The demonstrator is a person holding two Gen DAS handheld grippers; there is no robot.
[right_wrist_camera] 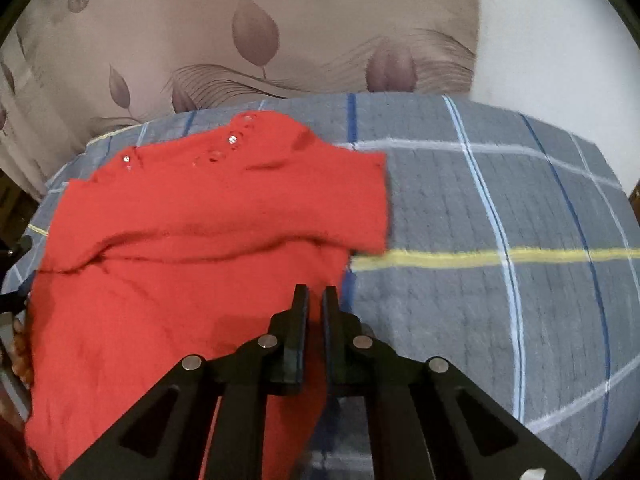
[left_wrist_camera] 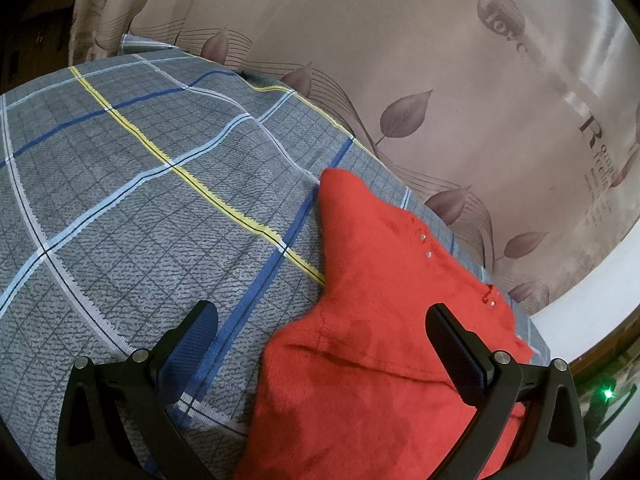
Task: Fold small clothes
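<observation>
A small red knit sweater point(left_wrist_camera: 372, 352) with tiny beads lies on a grey plaid sheet point(left_wrist_camera: 132, 200). In the left wrist view my left gripper point(left_wrist_camera: 324, 328) is open wide, its fingers to either side of the sweater's near part, holding nothing. In the right wrist view the sweater point(right_wrist_camera: 192, 248) is spread out, one sleeve folded across the body. My right gripper point(right_wrist_camera: 316, 296) is shut on the sweater's right side edge, red cloth showing between its pads.
The grey plaid sheet point(right_wrist_camera: 500, 208) covers the bed. A beige curtain with leaf prints point(left_wrist_camera: 400, 80) hangs close behind it, also in the right wrist view point(right_wrist_camera: 256, 32). A white wall point(right_wrist_camera: 552, 40) is at the far right.
</observation>
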